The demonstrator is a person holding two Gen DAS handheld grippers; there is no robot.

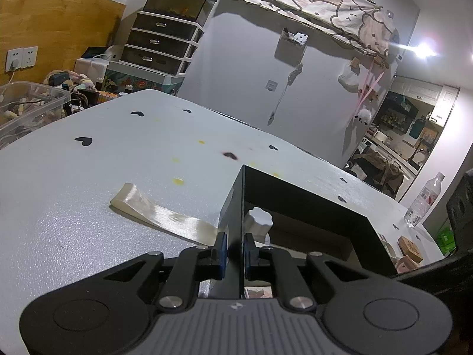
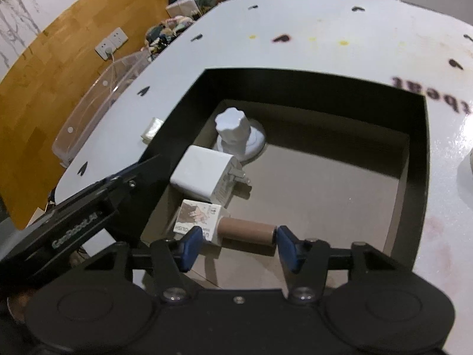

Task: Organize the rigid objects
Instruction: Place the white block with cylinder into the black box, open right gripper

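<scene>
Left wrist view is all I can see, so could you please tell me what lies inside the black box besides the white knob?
Observer: A white square plug-in charger lies on the box floor, right next to the white knob.
Operator: Thank you. Where are the right tongs, please?
Observer: The right tongs are open, reaching into the black open-topped box, with a brown cylinder lying between them.
Operator: Is anything else in there?
Observer: Yes, a small printed carton lies at the cylinder's left end.
</scene>
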